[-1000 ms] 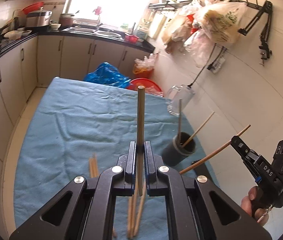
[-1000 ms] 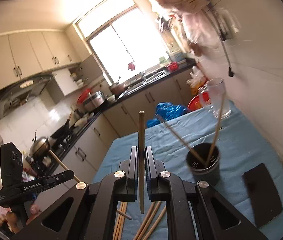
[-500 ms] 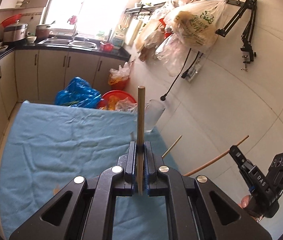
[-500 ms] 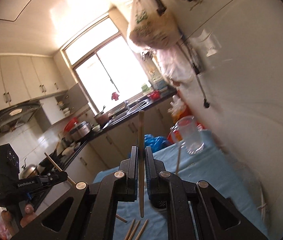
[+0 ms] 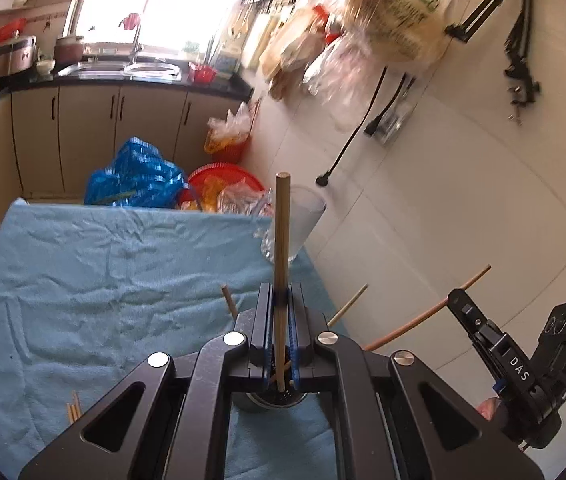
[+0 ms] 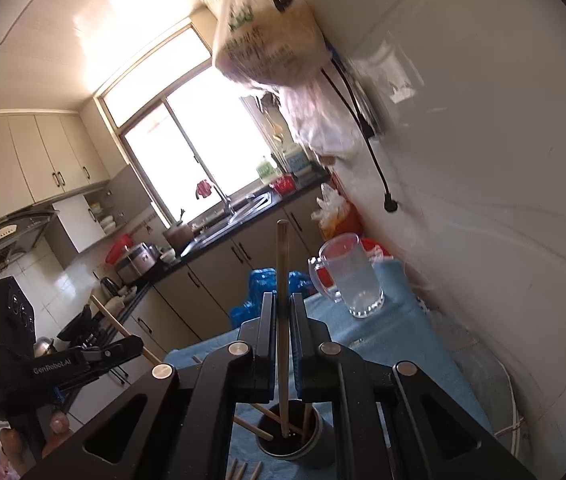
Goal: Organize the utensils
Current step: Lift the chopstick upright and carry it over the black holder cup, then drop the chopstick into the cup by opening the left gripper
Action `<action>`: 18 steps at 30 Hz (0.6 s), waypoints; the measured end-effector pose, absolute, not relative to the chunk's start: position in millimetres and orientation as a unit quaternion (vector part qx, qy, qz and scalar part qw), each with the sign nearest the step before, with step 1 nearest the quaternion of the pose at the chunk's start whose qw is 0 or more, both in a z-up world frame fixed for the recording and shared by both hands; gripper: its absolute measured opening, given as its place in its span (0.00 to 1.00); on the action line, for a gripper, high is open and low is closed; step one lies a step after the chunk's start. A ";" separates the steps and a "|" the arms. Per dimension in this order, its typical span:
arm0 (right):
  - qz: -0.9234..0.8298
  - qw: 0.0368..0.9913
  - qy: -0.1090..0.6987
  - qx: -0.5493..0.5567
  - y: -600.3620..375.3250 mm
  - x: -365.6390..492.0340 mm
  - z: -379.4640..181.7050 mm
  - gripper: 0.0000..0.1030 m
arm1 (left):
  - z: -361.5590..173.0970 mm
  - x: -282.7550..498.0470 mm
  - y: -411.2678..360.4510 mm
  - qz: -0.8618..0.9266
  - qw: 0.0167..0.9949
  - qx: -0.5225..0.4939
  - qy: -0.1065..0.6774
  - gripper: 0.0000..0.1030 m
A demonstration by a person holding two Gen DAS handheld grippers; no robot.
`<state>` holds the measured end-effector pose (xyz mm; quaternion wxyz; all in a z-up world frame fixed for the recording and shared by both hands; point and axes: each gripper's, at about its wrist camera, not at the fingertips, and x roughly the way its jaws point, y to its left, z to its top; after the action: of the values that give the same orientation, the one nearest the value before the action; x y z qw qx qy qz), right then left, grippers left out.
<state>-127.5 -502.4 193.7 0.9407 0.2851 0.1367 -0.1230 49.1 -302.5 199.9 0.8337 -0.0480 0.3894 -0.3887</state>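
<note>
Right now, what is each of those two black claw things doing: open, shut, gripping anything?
Left gripper: shut on a light wooden chopstick.
Right gripper: shut on a second wooden chopstick.

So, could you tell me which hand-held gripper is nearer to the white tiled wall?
Right. The right hand-held gripper is on the side towards the white tiled wall; the left hand-held gripper is farther out, towards the beige kitchen cabinets.

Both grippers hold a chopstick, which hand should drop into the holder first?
Probably right: its chopstick tip already hangs inside the dark holder. The left chopstick sits just above the rim.
</note>
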 end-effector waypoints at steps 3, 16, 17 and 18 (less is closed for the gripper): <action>-0.123 0.936 0.161 0.288 -506.5 -114.0 177.2 0.07 | 180.3 57.0 -309.1 -0.383 0.827 -0.042 0.408 0.06; -0.112 0.908 0.256 0.313 -514.2 -70.8 113.0 0.09 | 134.5 74.2 -324.2 -0.377 0.810 -0.024 0.448 0.07; -0.112 0.907 0.258 0.313 -514.3 -71.1 112.7 0.11 | 135.3 73.2 -324.5 -0.380 0.809 -0.023 0.448 0.08; -0.112 0.907 0.261 0.311 -514.5 -71.6 113.1 0.22 | 136.4 72.1 -324.3 -0.383 0.807 -0.022 0.448 0.15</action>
<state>-71.6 -514.5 113.1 0.9069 0.3111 0.2611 -0.1122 72.1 -324.3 136.4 0.8073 -0.0221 0.4481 -0.3834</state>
